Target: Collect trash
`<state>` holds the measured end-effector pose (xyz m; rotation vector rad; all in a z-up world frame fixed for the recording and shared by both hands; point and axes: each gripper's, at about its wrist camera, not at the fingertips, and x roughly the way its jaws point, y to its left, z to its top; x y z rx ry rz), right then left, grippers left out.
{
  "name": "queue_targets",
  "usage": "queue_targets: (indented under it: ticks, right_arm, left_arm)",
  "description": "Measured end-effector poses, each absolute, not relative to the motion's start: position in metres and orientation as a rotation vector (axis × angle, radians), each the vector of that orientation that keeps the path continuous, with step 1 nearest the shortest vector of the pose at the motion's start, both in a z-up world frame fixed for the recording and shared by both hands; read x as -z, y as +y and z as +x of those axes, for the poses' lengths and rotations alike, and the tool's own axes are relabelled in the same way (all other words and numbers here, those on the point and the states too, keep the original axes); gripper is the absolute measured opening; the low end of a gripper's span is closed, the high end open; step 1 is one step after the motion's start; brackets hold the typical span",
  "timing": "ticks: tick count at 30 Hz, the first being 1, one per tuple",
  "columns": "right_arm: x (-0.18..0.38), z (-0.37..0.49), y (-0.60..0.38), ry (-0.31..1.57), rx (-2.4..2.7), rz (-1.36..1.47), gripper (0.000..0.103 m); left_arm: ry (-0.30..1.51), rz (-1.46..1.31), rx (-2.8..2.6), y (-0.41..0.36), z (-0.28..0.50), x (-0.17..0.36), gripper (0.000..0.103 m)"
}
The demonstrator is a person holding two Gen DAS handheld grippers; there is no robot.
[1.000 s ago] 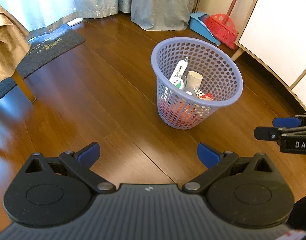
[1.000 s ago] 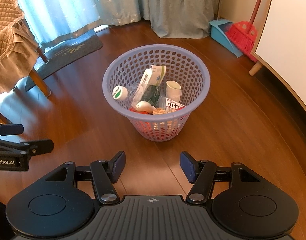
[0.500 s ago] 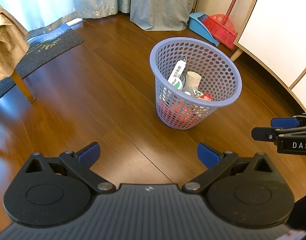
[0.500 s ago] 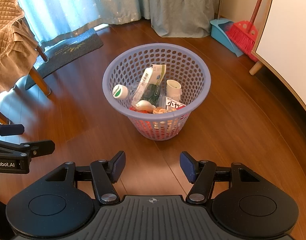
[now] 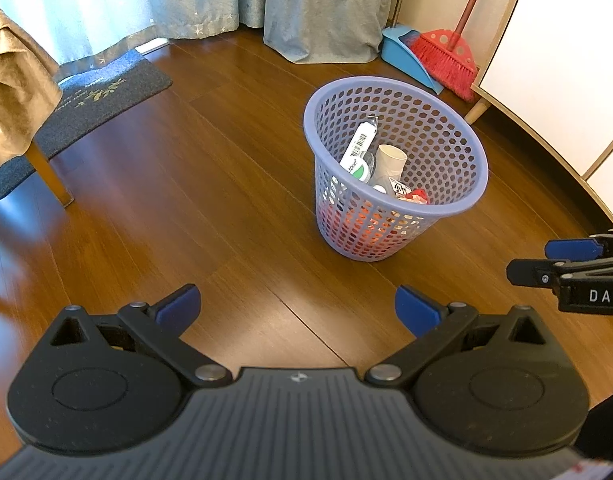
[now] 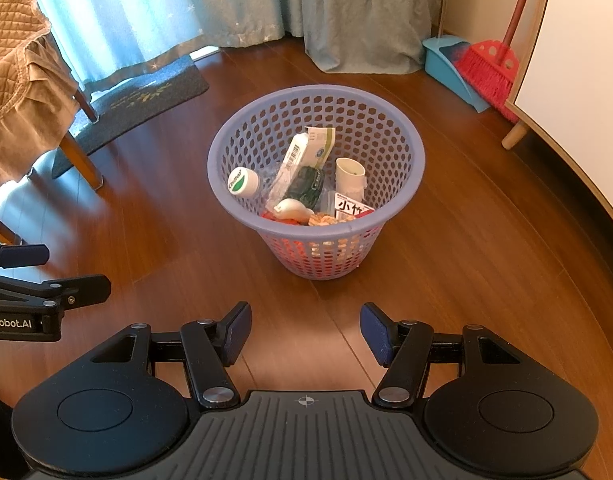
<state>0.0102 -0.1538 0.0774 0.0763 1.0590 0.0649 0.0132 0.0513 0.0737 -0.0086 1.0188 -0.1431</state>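
A lilac mesh basket [image 6: 406,184] [image 5: 472,152] stands upright on the wooden floor, ahead of both grippers. Inside lie several pieces of trash: a white bottle with a green cap [image 6: 242,182], a paper cup [image 6: 349,174], a dark wrapper [image 6: 306,186] and red scraps. My left gripper [image 5: 297,309] hovers over bare floor, open and empty. My right gripper [image 6: 305,330] also stands open with nothing between its fingers. Each gripper shows at the edge of the other's view.
A red broom [image 5: 446,54] and blue dustpan [image 5: 406,56] lean by a white cabinet [image 5: 554,72] at the back right. A dark mat [image 5: 86,100] lies at the curtains, with a chair leg [image 5: 48,172] at the left.
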Motion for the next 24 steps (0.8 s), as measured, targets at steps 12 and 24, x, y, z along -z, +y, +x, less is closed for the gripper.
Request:
queue_targets:
  ticks: [12,24]
  right_arm:
    - [-0.0767,0.0097,-0.1519,1.059,-0.072,0.075,0.058]
    - [-0.0752,0.0093,-0.1501,1.060,-0.077,0.073,0.058]
  left_arm:
    - [1.017,-0.011,0.141,0.0518,0.0145,-0.0737,0.102]
    - [1.012,-0.021,0.145,0.0525,0.0143,-0.0746,0.102]
